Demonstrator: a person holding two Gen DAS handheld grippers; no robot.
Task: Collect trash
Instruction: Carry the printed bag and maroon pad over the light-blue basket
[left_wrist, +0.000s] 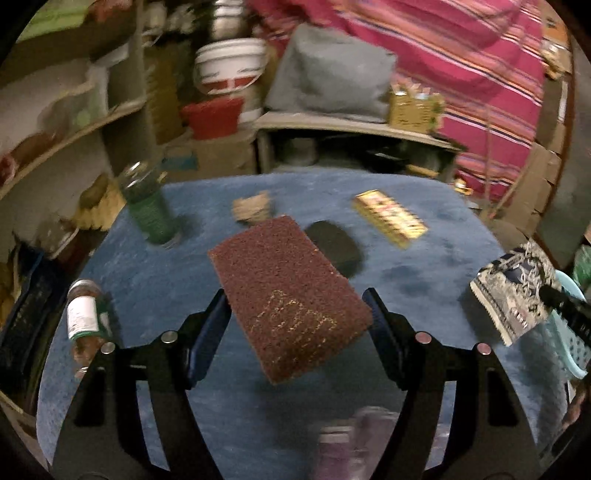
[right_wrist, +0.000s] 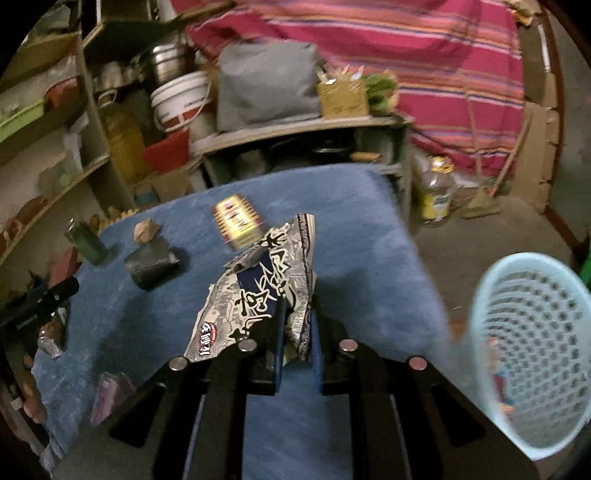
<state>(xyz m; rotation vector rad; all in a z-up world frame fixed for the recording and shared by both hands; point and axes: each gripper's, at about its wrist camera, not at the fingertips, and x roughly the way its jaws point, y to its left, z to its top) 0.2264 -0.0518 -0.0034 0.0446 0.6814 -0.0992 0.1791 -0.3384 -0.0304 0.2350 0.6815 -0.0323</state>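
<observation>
My left gripper (left_wrist: 297, 306) is shut on a brown scouring pad (left_wrist: 288, 295) and holds it above the blue table (left_wrist: 147, 273). My right gripper (right_wrist: 297, 314) is shut on a crumpled silver and navy snack wrapper (right_wrist: 258, 288), lifted over the table's right side; it also shows in the left wrist view (left_wrist: 513, 291). A light blue perforated basket (right_wrist: 532, 354) stands on the floor to the right of the table. A gold and red box (left_wrist: 389, 218) lies on the table, also seen in the right wrist view (right_wrist: 238, 221).
On the table are a green bottle (left_wrist: 147, 210), a lying jar (left_wrist: 83, 317), a dark pouch (left_wrist: 336, 247), a crumpled brown paper (left_wrist: 253, 208) and a purple packet (left_wrist: 347, 443). Shelves (left_wrist: 74, 125) stand left, a low cabinet (left_wrist: 351, 129) behind. An oil bottle (right_wrist: 437, 192) stands on the floor.
</observation>
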